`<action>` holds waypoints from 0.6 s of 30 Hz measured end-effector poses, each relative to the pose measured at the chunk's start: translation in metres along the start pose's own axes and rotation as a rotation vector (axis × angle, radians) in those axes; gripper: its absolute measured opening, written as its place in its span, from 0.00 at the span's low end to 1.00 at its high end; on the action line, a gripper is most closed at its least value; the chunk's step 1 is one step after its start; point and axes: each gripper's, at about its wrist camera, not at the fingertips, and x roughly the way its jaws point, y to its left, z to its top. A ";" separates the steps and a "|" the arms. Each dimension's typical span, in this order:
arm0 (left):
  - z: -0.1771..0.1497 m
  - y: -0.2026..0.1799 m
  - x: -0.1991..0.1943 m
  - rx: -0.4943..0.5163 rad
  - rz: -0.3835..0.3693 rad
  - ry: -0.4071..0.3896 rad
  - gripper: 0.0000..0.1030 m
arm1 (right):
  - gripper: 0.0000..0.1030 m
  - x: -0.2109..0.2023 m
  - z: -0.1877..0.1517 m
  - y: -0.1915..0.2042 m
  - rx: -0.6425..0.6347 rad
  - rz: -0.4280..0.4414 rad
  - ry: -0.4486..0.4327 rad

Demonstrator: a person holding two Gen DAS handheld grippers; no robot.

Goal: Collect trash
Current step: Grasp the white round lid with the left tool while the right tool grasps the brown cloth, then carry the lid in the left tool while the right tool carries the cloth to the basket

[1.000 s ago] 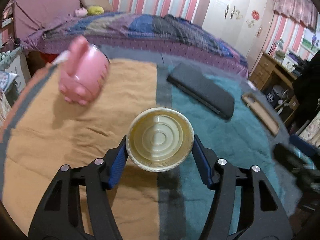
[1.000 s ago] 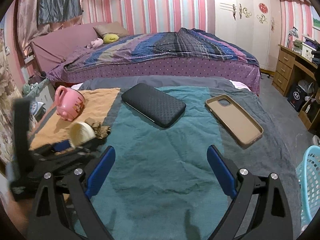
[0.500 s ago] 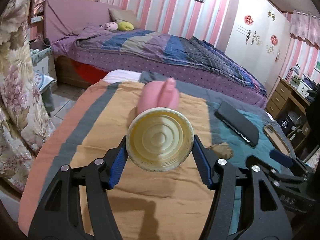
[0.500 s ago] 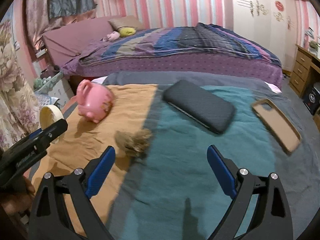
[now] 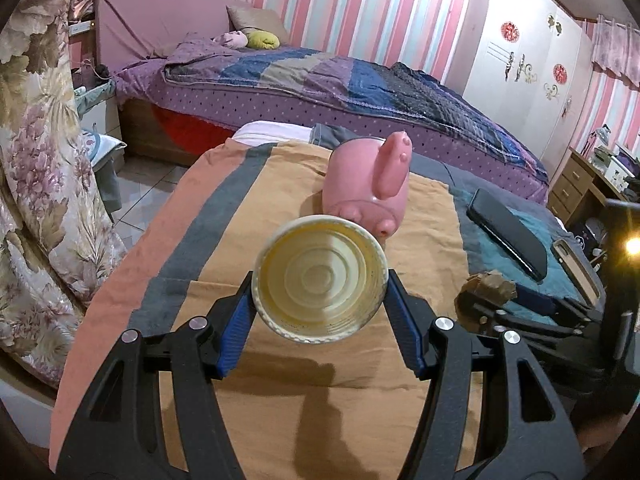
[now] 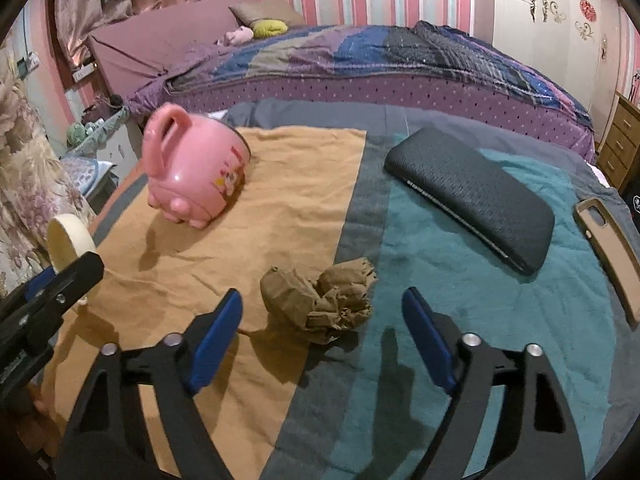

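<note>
On the blanket-covered counter (image 6: 500,320), crumpled brown paper (image 6: 320,300) lies widthwise just ahead of the wide-open right gripper (image 6: 322,340), while the left gripper (image 5: 320,300) clamps a paper cup (image 5: 320,278).

- The crumpled brown paper wad (image 6: 320,304) lies between the right gripper's (image 6: 322,346) spread fingers, bare cloth around it.
- The tipped pink ceramic pig-shaped mug (image 6: 192,172) blocks the far left; the black textured case (image 6: 476,196) far right.

Your left tool (image 5: 320,280) is clamped, its blue pads (image 5: 236,332) pressing both sides of the paper cup (image 5: 320,278), held level above the worktop. Your right tool (image 6: 322,344) is spread wide, low, with pads (image 6: 216,340) well apart.
</note>
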 end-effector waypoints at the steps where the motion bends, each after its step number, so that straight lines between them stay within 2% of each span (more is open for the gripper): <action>1: 0.000 0.000 0.001 0.000 -0.002 0.002 0.59 | 0.62 0.006 -0.002 0.002 -0.004 0.007 0.024; 2: 0.001 -0.002 0.000 0.001 -0.005 0.002 0.59 | 0.51 0.008 -0.002 0.000 -0.004 0.011 0.030; 5: 0.001 -0.005 0.000 0.004 -0.010 -0.001 0.59 | 0.46 0.006 -0.001 -0.003 -0.002 0.028 0.023; 14: 0.004 -0.023 -0.010 0.006 -0.037 -0.020 0.59 | 0.45 -0.026 -0.009 -0.004 -0.011 0.041 -0.058; 18: 0.004 -0.041 -0.016 0.026 -0.057 -0.030 0.59 | 0.45 -0.039 -0.012 -0.020 -0.005 0.035 -0.057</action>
